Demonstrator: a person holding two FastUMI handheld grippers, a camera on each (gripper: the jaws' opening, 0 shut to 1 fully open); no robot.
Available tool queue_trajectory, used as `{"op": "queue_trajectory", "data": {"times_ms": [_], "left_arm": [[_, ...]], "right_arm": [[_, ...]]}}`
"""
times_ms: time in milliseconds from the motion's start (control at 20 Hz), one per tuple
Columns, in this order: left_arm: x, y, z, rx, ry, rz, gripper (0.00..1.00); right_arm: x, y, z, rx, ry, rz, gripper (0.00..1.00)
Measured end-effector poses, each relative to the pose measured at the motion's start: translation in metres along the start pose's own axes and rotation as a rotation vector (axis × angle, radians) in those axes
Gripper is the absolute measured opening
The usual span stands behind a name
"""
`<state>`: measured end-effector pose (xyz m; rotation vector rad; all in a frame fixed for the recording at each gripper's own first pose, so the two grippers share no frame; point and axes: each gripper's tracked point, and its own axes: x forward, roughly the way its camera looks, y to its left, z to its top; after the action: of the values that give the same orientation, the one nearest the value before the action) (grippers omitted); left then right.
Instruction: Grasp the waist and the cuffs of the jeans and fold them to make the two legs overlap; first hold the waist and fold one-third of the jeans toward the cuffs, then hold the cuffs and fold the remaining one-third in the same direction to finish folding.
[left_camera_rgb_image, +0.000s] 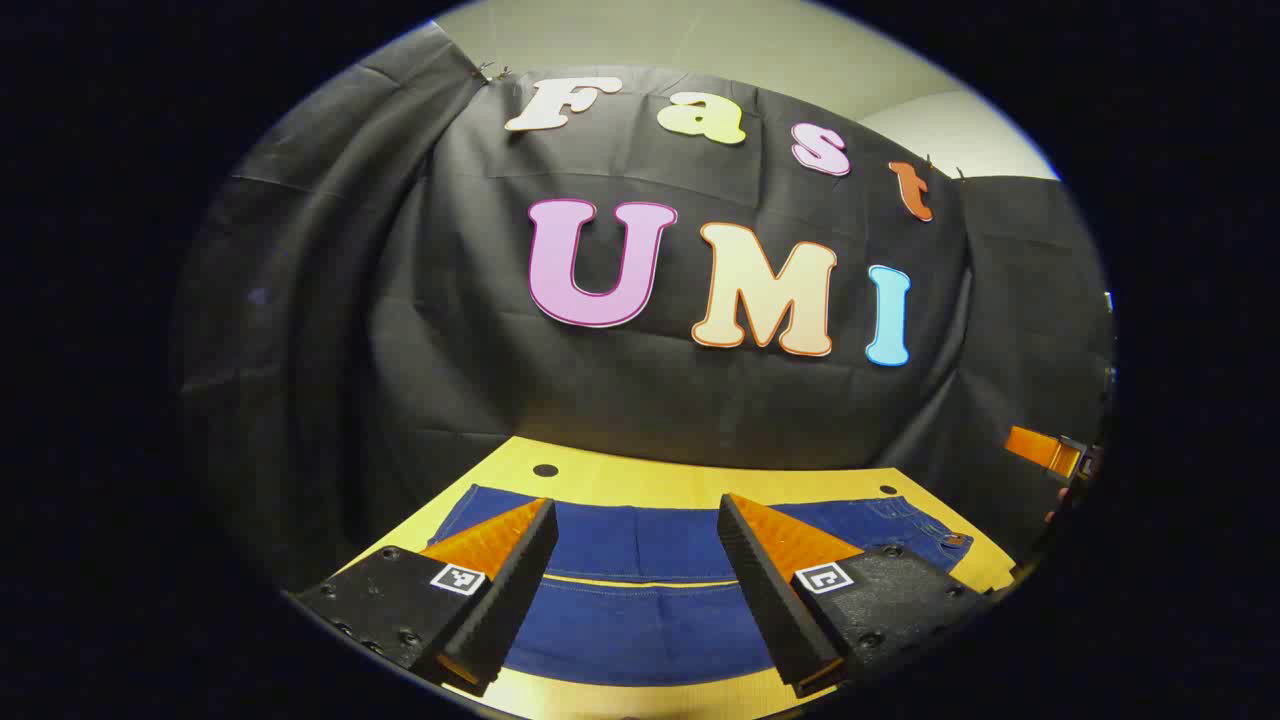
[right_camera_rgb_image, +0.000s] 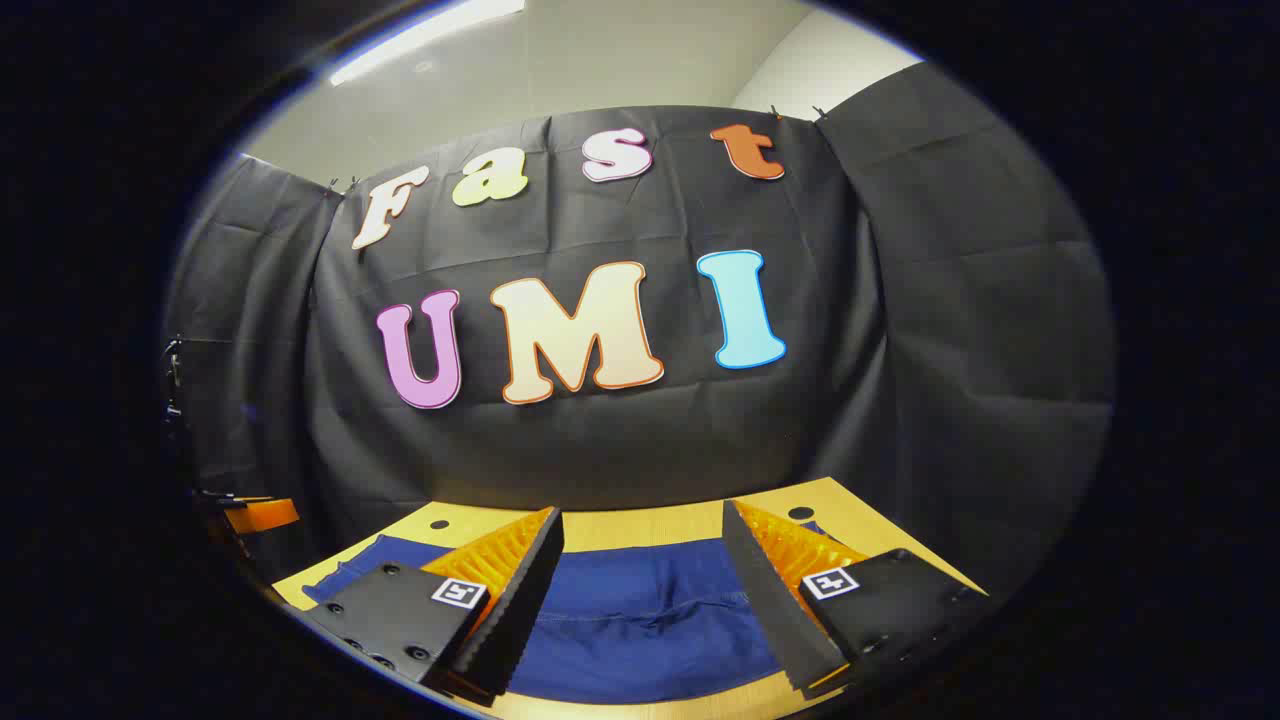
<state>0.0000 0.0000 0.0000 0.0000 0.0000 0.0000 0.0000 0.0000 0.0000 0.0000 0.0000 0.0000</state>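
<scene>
The jeans (left_camera_rgb_image: 640, 590) lie flat on the yellow table (left_camera_rgb_image: 640, 478), spread beneath and ahead of both your grippers. Bring each down on an end of the near edge before closing, and lift evenly. The denim is dark, soft, seamed. Your left gripper (left_camera_rgb_image: 635, 590) and right gripper (right_camera_rgb_image: 640, 600) hover with jaws spread, holding nothing.

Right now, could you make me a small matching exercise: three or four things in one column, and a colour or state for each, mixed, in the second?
Column one:
1. jeans
2. table
3. left tongs
4. booth wall

Column two:
a. black cloth
b. open, above the denim
c. yellow top with dark holes
d. dark blue, lying flat

Pairs: 1-d, 2-c, 3-b, 4-a
</scene>
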Motion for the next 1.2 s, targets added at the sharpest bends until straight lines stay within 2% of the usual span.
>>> {"op": "queue_trajectory", "data": {"times_ms": [250, 300, 350, 500, 550, 600, 750, 950, 1200], "left_arm": [[-0.001, -0.002, -0.005, -0.002, 0.015, -0.022, 0.96], [-0.001, -0.003, -0.006, -0.006, 0.021, -0.023, 0.96], [0.000, -0.003, -0.007, -0.010, 0.024, -0.023, 0.96], [-0.001, -0.004, -0.010, -0.013, 0.028, -0.029, 0.96], [-0.001, -0.005, -0.011, -0.008, 0.030, -0.034, 0.96], [-0.001, -0.006, -0.013, -0.002, 0.033, -0.039, 0.96], [-0.002, -0.007, -0.020, 0.016, 0.052, -0.053, 0.96], [-0.006, -0.006, -0.040, 0.048, 0.096, -0.086, 0.96], [-0.017, 0.016, -0.094, 0.079, 0.218, -0.151, 0.96]], "right_arm": [[-0.003, 0.006, 0.000, 0.017, 0.011, 0.008, 0.98], [-0.005, 0.010, -0.001, 0.009, 0.012, 0.012, 0.95], [-0.007, 0.012, -0.002, 0.005, 0.012, 0.014, 0.98], [-0.012, 0.017, -0.004, 0.000, 0.017, 0.019, 0.98], [-0.013, 0.019, -0.005, -0.002, 0.019, 0.019, 0.95], [-0.014, 0.020, -0.006, -0.005, 0.020, 0.020, 0.98], [-0.017, 0.022, -0.014, -0.007, 0.037, 0.016, 0.98], [-0.021, 0.024, -0.022, -0.016, 0.056, 0.017, 0.98], [-0.026, 0.025, -0.032, -0.027, 0.093, 0.009, 0.98]]}}
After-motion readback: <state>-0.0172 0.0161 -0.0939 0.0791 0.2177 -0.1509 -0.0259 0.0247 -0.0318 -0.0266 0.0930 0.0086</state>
